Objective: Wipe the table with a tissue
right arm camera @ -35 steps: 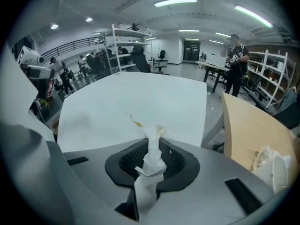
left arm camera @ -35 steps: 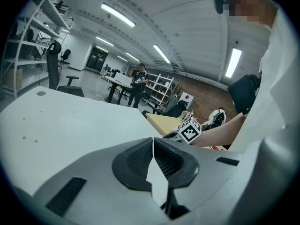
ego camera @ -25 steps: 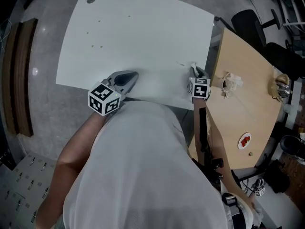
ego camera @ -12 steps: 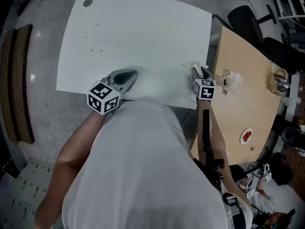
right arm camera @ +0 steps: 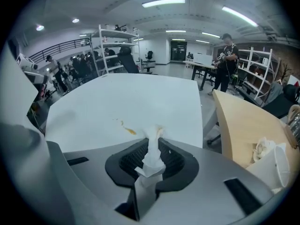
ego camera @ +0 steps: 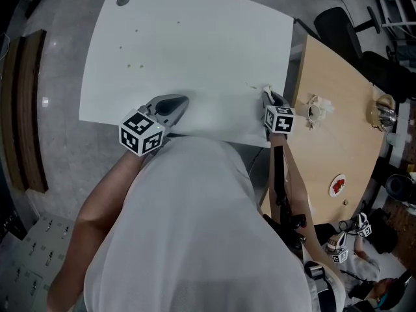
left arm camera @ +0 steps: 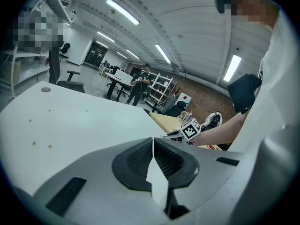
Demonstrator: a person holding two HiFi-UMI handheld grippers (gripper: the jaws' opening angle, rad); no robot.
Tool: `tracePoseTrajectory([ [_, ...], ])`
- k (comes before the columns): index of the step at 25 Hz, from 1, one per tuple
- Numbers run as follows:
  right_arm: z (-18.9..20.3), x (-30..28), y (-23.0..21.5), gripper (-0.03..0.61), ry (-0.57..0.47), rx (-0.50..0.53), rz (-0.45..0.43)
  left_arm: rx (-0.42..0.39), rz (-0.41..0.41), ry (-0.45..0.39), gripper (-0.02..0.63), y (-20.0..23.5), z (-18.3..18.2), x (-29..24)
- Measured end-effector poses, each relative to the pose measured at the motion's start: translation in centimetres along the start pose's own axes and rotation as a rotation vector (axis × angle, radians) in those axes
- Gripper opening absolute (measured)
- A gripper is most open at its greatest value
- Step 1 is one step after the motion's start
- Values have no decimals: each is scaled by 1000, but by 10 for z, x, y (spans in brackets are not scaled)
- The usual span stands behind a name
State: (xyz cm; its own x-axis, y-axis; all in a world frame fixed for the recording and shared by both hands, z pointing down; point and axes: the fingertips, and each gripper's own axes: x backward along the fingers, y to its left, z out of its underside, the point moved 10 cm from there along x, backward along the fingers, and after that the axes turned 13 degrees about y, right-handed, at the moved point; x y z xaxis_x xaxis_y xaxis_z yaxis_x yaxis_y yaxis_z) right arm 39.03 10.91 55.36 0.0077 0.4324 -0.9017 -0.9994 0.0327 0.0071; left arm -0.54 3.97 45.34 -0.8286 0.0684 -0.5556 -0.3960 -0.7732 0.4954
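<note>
Hardly anything has shifted but my right gripper (ego camera: 265,96), its fingers just closing to clamp the tissue (right arm camera: 151,159) beside the orange smear (right arm camera: 130,131) on the surface (ego camera: 195,44), seemingly unwiped; left gripper (ego camera: 171,106) fingers clenched, empty.

Two tables, two grippers, one tissue in the jaws.
There are two tables, a white table (ego camera: 195,44) and a wooden table (ego camera: 338,148), and two grippers, the left gripper (ego camera: 172,104) and the right gripper (ego camera: 268,96), each bearing one marker cube (ego camera: 141,133). One tissue (right arm camera: 152,156) stands between the right gripper's jaws. The white table carries five small specks (ego camera: 129,65), one round grey cap (ego camera: 123,0) and one orange streak (right arm camera: 131,131). The wooden table holds one crumpled wad (ego camera: 317,108) and one small round plate (ego camera: 335,188). Two black chairs (ego camera: 338,28) stand beyond it.
</note>
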Motion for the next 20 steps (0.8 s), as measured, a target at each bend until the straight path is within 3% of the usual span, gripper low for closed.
tracePoseTrajectory([
  [3, -2, -3, 5, 60, 16, -21, 17, 3, -1, -1, 12, 2, 2, 3],
  [8, -15, -8, 22, 57, 45, 49, -6, 5, -5, -4, 12, 7, 6, 8],
  [13, -23, -13, 29, 57, 56, -6, -83, 4, -2, -5, 12, 14, 8, 14],
  [20, -37, -20, 53, 57, 86, 66, -171, -2, 3, -5, 12, 23, 9, 20],
])
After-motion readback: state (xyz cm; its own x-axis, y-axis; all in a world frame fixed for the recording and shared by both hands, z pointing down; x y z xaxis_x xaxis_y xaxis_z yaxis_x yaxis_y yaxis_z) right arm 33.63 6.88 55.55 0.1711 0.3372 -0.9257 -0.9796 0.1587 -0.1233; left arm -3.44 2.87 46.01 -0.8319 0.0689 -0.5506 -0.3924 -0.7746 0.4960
